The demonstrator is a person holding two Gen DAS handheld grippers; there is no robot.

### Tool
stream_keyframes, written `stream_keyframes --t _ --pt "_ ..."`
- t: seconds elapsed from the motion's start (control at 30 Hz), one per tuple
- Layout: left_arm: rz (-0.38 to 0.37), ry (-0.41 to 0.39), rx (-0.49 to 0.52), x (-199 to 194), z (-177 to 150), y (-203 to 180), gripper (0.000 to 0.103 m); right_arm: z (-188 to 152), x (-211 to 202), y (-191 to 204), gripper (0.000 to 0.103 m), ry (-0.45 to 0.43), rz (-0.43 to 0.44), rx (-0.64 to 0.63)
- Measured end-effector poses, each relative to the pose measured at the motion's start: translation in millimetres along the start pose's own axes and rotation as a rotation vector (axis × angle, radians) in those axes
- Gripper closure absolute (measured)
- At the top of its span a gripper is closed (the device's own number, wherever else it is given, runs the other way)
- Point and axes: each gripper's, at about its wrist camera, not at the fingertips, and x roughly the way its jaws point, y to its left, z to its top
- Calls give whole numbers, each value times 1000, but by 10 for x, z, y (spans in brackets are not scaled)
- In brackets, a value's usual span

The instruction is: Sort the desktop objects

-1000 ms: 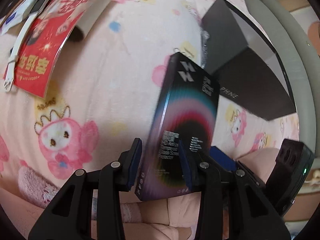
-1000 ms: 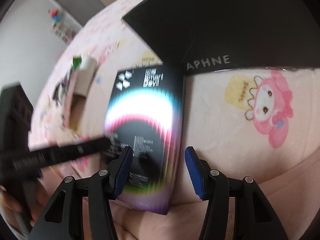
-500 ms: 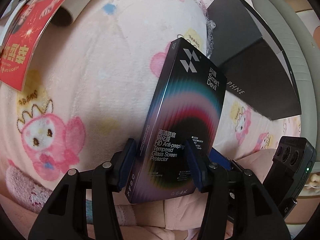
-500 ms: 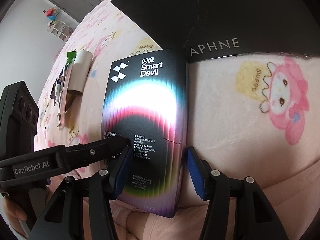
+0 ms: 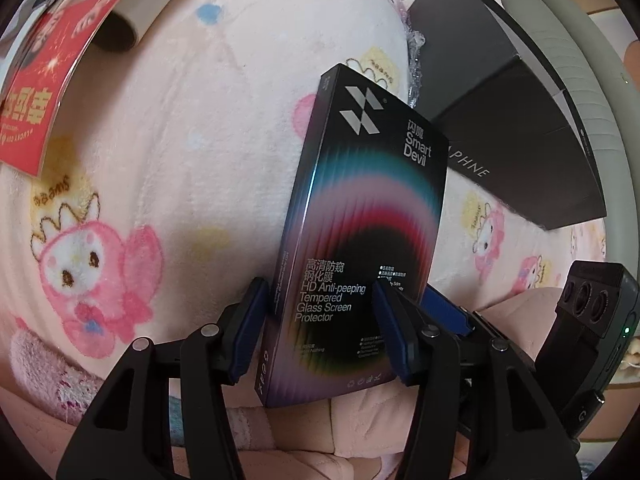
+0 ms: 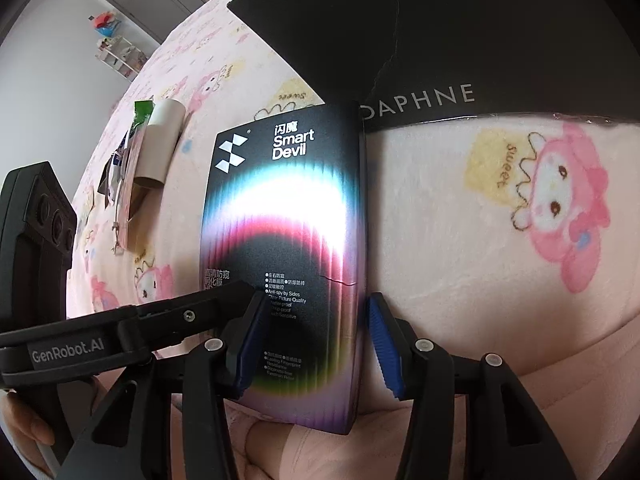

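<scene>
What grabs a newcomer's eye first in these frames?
The glossy Smart Devil screen protector box, dead centre with both grippers' blue-padded fingers straddling its near end. Behind it lies the big black DAPHNE box, touching its far corner. All sit on a pink cartoon-print blanket.
</scene>
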Motion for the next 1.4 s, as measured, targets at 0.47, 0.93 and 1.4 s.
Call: stream_keyframes --t 0.47,0.93,1.4 --pt "-157 -186 46 -747 -223 -72 50 43 -670 297 59 -168 93 -129" --pt "-356 -276 234 -1494 74 -737 75 401 -1392 227 72 -310 310 -91" --pt "-151 -84 106 -655 27 -269 70 238 -770 -88 76 -138 115 29"
